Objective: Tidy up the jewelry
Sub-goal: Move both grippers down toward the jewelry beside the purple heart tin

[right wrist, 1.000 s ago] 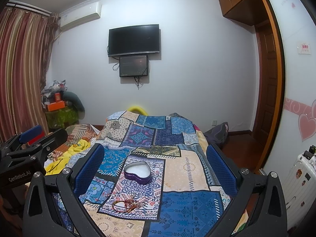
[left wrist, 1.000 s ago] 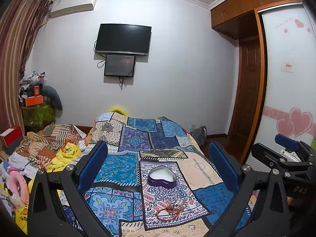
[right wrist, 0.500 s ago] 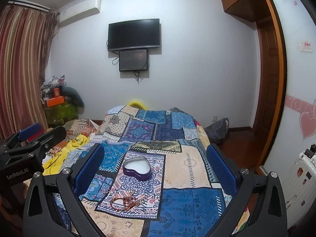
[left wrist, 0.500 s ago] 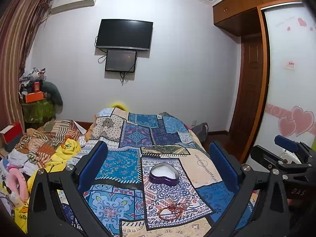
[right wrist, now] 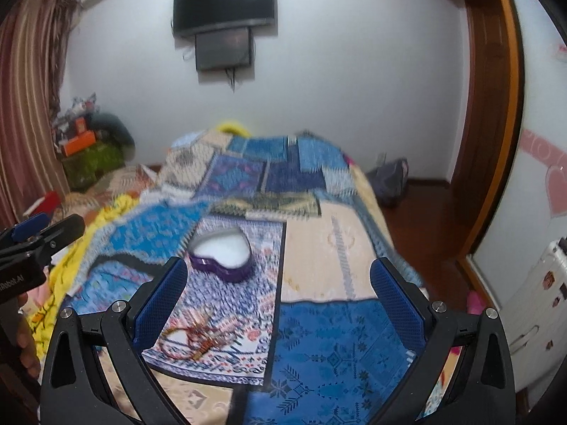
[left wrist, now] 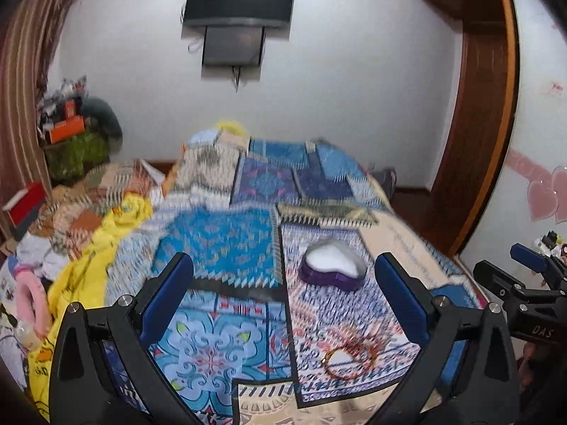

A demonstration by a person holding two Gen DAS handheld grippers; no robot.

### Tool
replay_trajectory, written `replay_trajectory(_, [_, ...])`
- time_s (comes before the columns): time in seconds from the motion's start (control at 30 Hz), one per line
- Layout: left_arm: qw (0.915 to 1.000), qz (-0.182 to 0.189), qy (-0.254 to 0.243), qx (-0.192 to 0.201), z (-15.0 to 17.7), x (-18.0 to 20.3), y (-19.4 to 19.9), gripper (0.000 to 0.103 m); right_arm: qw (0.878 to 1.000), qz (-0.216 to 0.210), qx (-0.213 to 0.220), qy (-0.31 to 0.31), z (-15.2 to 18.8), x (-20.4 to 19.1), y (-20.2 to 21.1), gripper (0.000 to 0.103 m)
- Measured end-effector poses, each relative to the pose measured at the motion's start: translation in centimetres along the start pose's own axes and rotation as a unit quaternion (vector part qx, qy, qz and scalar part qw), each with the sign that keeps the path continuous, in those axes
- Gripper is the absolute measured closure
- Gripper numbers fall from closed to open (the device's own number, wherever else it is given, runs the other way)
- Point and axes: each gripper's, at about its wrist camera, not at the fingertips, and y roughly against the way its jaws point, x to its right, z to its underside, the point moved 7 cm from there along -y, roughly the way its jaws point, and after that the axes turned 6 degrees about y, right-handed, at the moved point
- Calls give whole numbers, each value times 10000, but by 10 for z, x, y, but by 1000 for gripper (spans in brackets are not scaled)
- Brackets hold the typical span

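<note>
Left tongs (left wrist: 283, 294) were spread wide, nothing btwn the blue pads (left wrist: 166, 295), hovering above the bedspread (left wrist: 216, 244). Right tongs (right wrist: 278, 299) likewise spread wide, empty, over same bedspread. Both frames blurred, so fine detail was limited.

Heart-shaped box (left wrist: 331, 269), purple w/ white inside, lid off, sat on the bedspread ahead of the left tongs, inside the gap and nearer the right pad. From the right wrist view, box (right wrist: 221, 253) lay ahead of the tongs, just beyond the left pad (right wrist: 161, 306).

Jewelry (left wrist: 349, 352), a gold bangle w/ a reddish tangle of chain or beads, lay on the bedspread nearer the tongs than the box, well apart from it. In left view it sat low btwn the pads, toward the right one. In right view the jewelry (right wrist: 196, 334) lay just beside the left pad, partly behind it. Item count in the tangle: could not tell.

Right tongs' frame (left wrist: 521, 283) showed at right edge of left view.
</note>
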Motion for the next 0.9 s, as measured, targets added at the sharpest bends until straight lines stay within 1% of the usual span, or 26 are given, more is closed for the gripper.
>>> replay_trajectory(0.07, [9998, -63, -30, -194, 10, -4, -13, 1, 9997, -43, -233, -4, 8, 3, -12, 1])
replay_trajectory(0.13, [9990, -189, -102, -395, 21, -9, -28, 10, 9988, -72, -494, 22, 19, 5, -26, 1])
replay_trajectory(0.17, [9983, -218, -137, -525, 26, -11, -35, 12, 9983, -87, -573, 41, 21, 6, -29, 1])
replay_trajectory(0.23, [9966, -209, -131, -782, 38, -14, -47, 17, 9969, -148, -769, 97, 29, 6, -40, 1])
replay_trajectory(0.37, [9927, -146, -86, -1196, 58, -19, -63, 24, 9943, -307, -993, 251, 40, 1, -54, 1])
replay_trajectory(0.43, [9906, -74, -124, -1362, 68, -19, -68, 26, 9919, -402, -1139, 384, 48, -3, -63, 6])
replay_trajectory(0.5, [9891, -2, -131, -1468, 74, -17, -73, 28, 9892, -554, -1278, 465, 52, -9, -72, 20])
replay_trajectory(0.53, [9878, 66, -133, -1549, 78, -16, -75, 33, 9872, -672, -1357, 503, 54, -12, -75, 24])
replay_trajectory(0.57, [9867, 127, -146, -1616, 82, -14, -77, 36, 9859, -756, -1399, 516, 54, -15, -80, 30])
replay_trajectory(0.6, [9851, 199, -172, -1699, 86, -11, -79, 41, 9837, -887, -1469, 536, 56, -18, -83, 36])
replay_trajectory(0.63, [9841, 245, -190, -1748, 88, -9, -80, 45, 9824, -967, -1497, 551, 56, -21, -86, 38])
replay_trajectory(0.67, [9834, 277, -200, -1781, 89, -8, -82, 47, 9813, -1034, -1519, 567, 57, -24, -88, 40])
replay_trajectory(0.77, [9811, 430, -217, -1875, 94, -2, -86, 54, 9776, -1204, -1596, 654, 56, -30, -95, 52])
replay_trajectory(0.83, [9794, 489, -237, -1943, 97, 0, -89, 63, 9759, -1276, -1627, 692, 55, -32, -97, 55])
replay_trajectory(0.9, [9780, 528, -243, -2002, 100, 0, -91, 68, 9751, -1328, -1613, 748, 52, -34, -99, 56])
